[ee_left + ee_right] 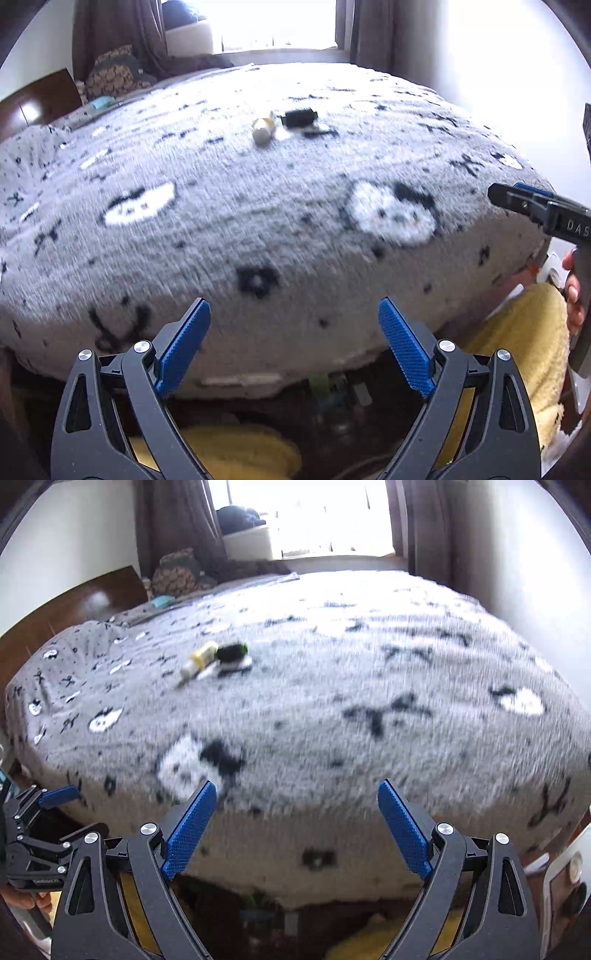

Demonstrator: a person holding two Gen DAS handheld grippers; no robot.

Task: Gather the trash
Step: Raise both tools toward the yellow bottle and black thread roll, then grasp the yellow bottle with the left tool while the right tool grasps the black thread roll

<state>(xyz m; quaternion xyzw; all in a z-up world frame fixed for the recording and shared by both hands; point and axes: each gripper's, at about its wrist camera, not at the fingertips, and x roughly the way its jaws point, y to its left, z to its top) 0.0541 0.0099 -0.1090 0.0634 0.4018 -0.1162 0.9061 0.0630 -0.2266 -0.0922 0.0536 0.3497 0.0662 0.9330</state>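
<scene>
A small pale yellow bottle [263, 130] lies on its side on the grey patterned bed cover [258, 221], next to a black and green wrapper [299, 117] and a flat white scrap. In the right wrist view the bottle [201, 659] and wrapper [232, 652] lie left of centre. My left gripper [294, 341] is open and empty over the bed's near edge, far from the trash. My right gripper [297, 821] is open and empty, also at the near edge. Each gripper shows at the side of the other's view, the right in the left wrist view [517, 201] and the left in the right wrist view [55, 797].
A dark wooden headboard [74, 602] and patterned pillows [177, 572] are at the far left. A bright window [325, 517] with brown curtains is behind the bed. Yellow fabric [517, 343] lies below the bed's near edge. A white device [565, 882] sits at lower right.
</scene>
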